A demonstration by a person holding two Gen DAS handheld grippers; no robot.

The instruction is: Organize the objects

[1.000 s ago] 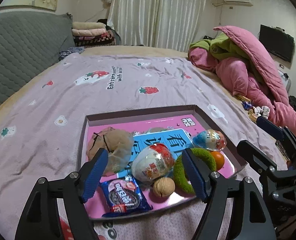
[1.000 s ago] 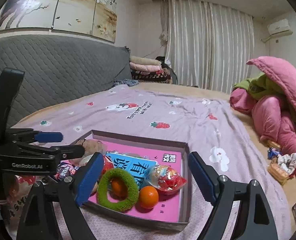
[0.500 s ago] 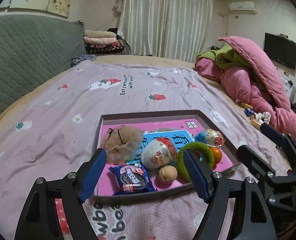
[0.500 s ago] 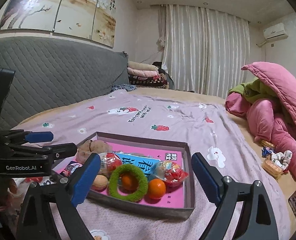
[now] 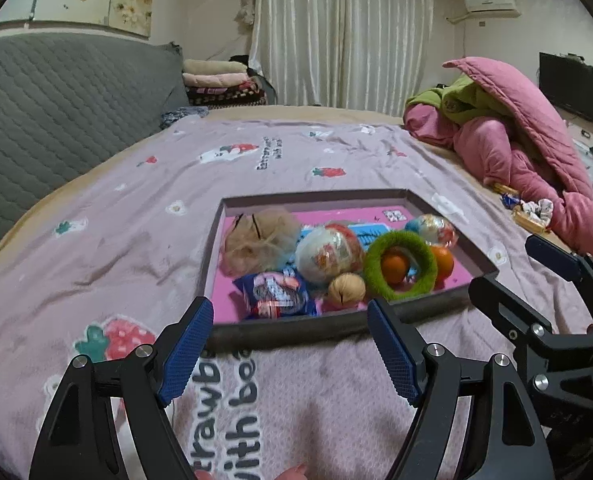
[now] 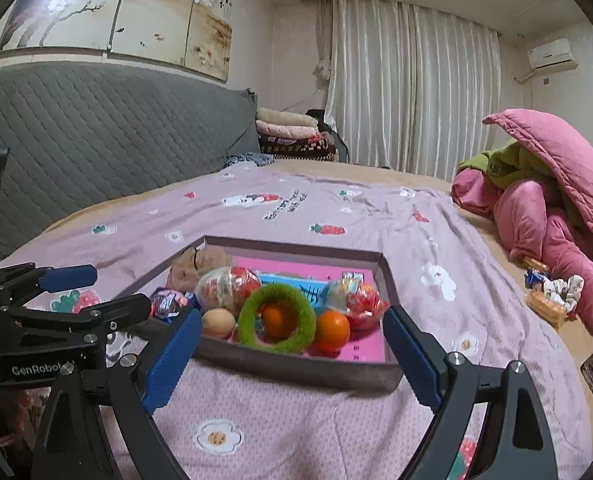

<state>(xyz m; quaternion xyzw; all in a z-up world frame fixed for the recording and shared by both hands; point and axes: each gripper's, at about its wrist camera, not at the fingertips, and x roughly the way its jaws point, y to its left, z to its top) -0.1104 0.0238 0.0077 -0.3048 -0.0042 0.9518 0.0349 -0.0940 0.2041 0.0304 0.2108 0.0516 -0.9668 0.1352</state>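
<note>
A shallow tray [image 5: 336,330] with a pink floor lies on the bed. It holds a green fuzzy ring [image 5: 400,238] around an orange [image 5: 394,266], a second orange [image 5: 442,260], a walnut [image 5: 346,288], a blue cookie packet [image 5: 274,292], two foil-wrapped eggs [image 5: 328,254] and a tan furry ball [image 5: 258,240]. My left gripper [image 5: 288,306] hangs open just short of the tray's near wall, nothing between its pads. My right gripper [image 6: 292,316] is open too, in front of the same tray [image 6: 296,364], empty, level with the ring [image 6: 276,292] and walnut [image 6: 217,322].
A mauve strawberry-print bedspread [image 5: 136,220] covers the bed. A heap of pink and green quilts [image 5: 516,140] lies at the right, with wrapped snacks [image 6: 548,304] beside it. A grey padded headboard [image 6: 96,140] runs along the left, with folded blankets [image 6: 288,132] behind.
Both grippers have drawn back from above the tray toward me and a little lower. Their pads now stand before its near wall. Everything in the tray has stayed put.
</note>
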